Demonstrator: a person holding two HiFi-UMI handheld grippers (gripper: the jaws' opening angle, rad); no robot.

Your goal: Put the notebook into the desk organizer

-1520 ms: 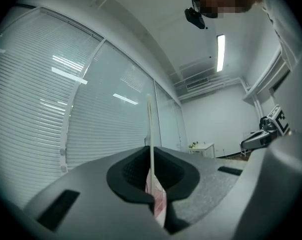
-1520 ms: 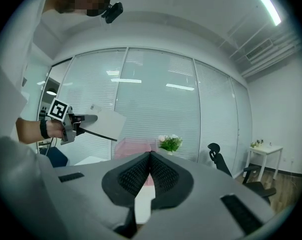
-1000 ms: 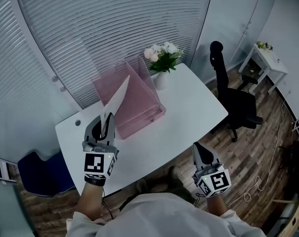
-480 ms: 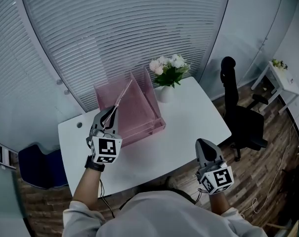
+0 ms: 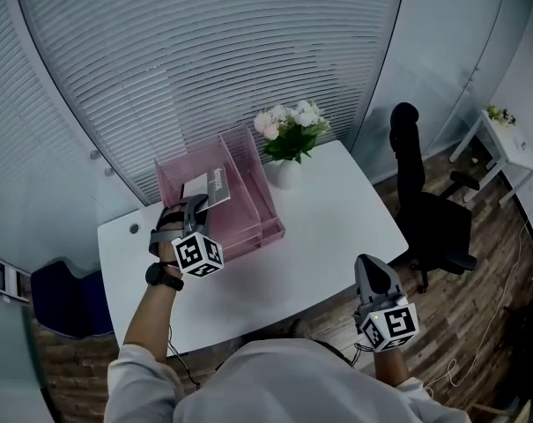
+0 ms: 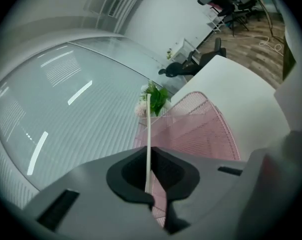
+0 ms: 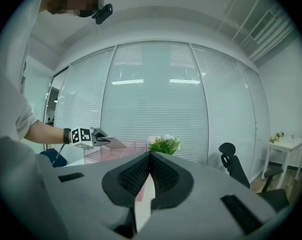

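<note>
In the head view my left gripper (image 5: 194, 206) is shut on a thin white notebook (image 5: 207, 187) and holds it over the left, back part of the pink mesh desk organizer (image 5: 248, 203). The notebook lies tilted, with its cover facing up. The left gripper view shows the notebook (image 6: 148, 124) edge-on, as a thin white line clamped between the jaws, with the organizer (image 6: 203, 131) below and beyond it. My right gripper (image 5: 370, 265) hangs shut and empty off the table's front right edge. From there, the right gripper view shows the left gripper (image 7: 98, 136) and the notebook (image 7: 114, 143).
A white vase of flowers (image 5: 288, 130) stands just right of the organizer on the white table (image 5: 336, 210). A black office chair (image 5: 429, 214) is at the table's right end. Window blinds (image 5: 204, 51) close off the back. A small white side table (image 5: 504, 135) stands at far right.
My left gripper has moved away from me to the organizer, and the notebook has turned from upright to lying tilted over it. The right gripper has hardly moved.
</note>
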